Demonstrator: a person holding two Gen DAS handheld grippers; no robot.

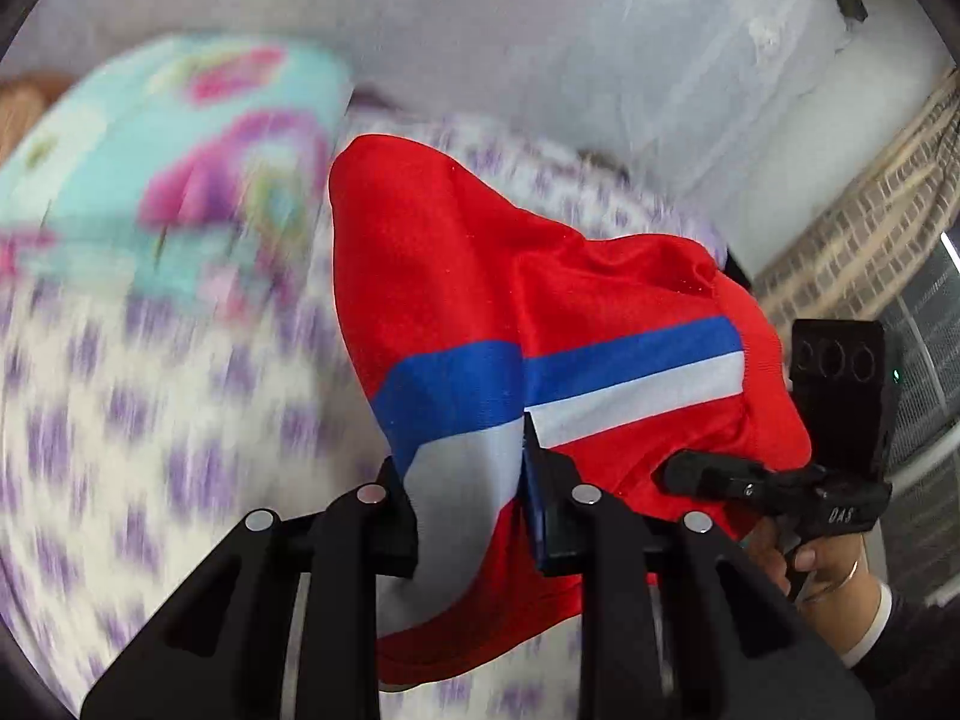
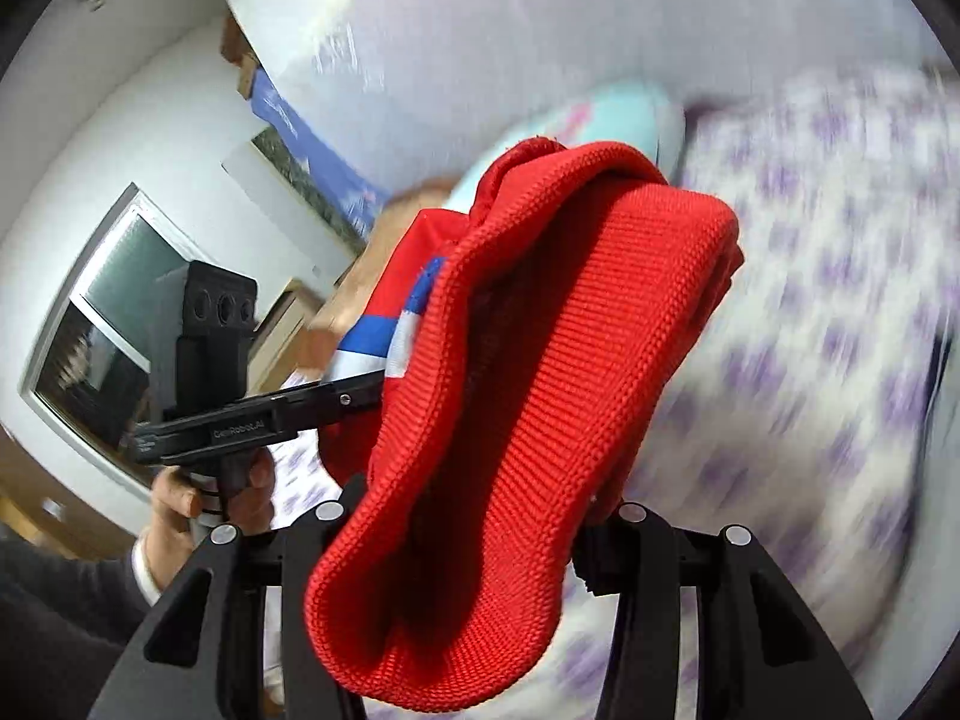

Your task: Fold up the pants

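The red pants [image 1: 480, 276] with a blue and white stripe hang in the air above the bed, held by both grippers. My left gripper [image 1: 471, 480] is shut on the striped part of the pants. My right gripper [image 2: 480, 516] is shut on the red ribbed waistband [image 2: 540, 360], which drapes over its fingers. The right gripper also shows in the left wrist view [image 1: 708, 471], pinching the cloth at the right. The left gripper shows in the right wrist view [image 2: 360, 396], pinching the cloth at the left. Both views are blurred by motion.
A bed sheet with purple dots [image 1: 120, 420] lies below. A turquoise flowered pillow [image 1: 168, 168] sits at the head of the bed. A white wall [image 1: 540, 30], a woven curtain [image 1: 870, 210] and a window [image 2: 102, 330] surround the bed.
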